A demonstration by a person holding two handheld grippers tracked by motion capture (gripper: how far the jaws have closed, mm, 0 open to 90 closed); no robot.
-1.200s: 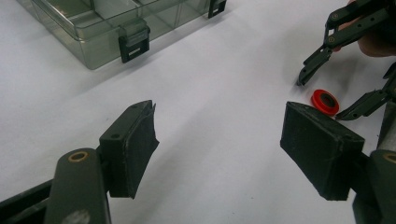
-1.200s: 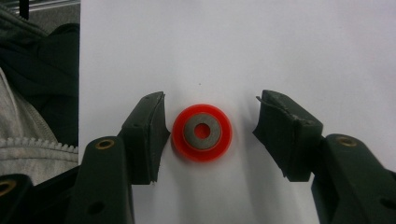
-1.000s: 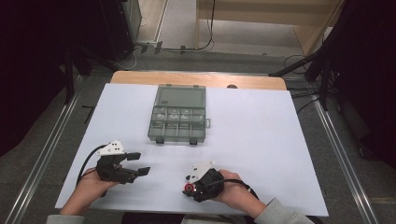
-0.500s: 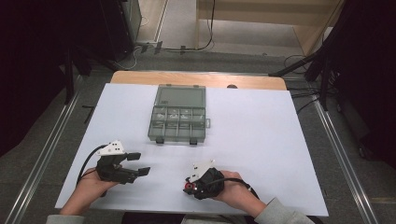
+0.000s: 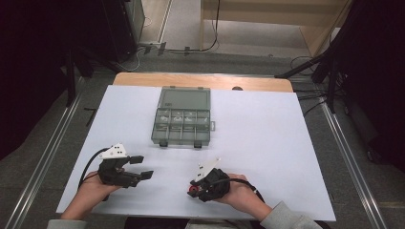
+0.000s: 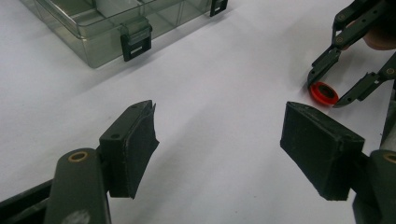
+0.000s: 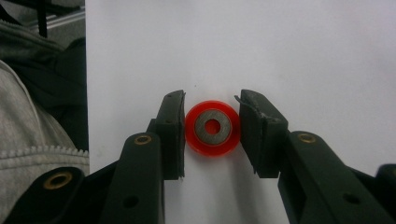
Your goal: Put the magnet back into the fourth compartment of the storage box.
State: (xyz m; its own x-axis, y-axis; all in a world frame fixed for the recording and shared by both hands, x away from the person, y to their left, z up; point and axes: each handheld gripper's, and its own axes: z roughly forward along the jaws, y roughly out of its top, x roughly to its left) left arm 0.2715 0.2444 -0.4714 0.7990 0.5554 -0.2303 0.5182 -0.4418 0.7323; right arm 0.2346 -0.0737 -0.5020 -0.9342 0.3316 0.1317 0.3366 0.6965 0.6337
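A small red ring (image 7: 201, 140) with a grey metal centre lies on the white tabletop (image 5: 267, 133) near its front edge. My right gripper (image 7: 211, 96) points down at it, and its jaws have just been closing with the ring between them. Both pads now touch the ring's sides. In the left gripper view the ring (image 6: 317, 88) sits between the right gripper's (image 6: 325, 92) tips. In the high view the right gripper (image 5: 193, 188) is at front centre. My left gripper (image 5: 144, 167) rests at front left, open and empty, with wide jaws (image 6: 218, 112) facing the ring.
A translucent grey compartment box (image 5: 183, 117) sits at the table's middle back, with two dark latches on its near side (image 6: 135, 39). A grey sleeve (image 7: 28, 135) lies beside the right gripper. Dark floor, rails and cables surround the table.
The right gripper's jaws have drawn in around the red ring. Both hands have stayed where they were.
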